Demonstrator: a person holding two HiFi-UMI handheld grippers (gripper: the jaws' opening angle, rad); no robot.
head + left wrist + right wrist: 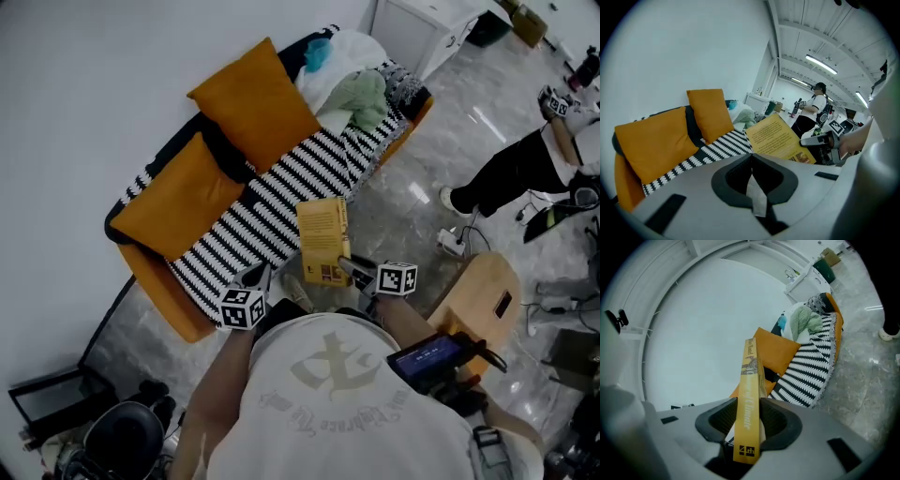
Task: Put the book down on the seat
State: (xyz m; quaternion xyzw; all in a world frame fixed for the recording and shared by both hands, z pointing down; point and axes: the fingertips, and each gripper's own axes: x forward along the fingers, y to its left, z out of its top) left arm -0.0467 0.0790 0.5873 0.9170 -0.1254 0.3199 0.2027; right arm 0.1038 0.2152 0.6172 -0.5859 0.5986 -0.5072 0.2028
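A yellow book (pixel 323 239) hangs over the front edge of the sofa seat (pixel 281 202), which has a black-and-white striped cover. My right gripper (pixel 349 269) is shut on the book's near end. In the right gripper view the spine (pixel 749 380) stands upright between the jaws of the right gripper (pixel 749 401). My left gripper (pixel 261 274) is beside the book, to its left, over the seat's front edge, shut and holding nothing. From the left gripper (pixel 751 157) the book's cover (pixel 780 138) shows ahead on the right, with the striped seat (pixel 717 147) on the left.
Two orange cushions (pixel 258 98) (pixel 178 197) lean on the sofa back. A heap of clothes (pixel 352 89) fills the sofa's far end. A wooden stool (pixel 483 295) stands on the right by my body. A person (pixel 534 159) stands further right, with a power strip (pixel 455 242) on the floor.
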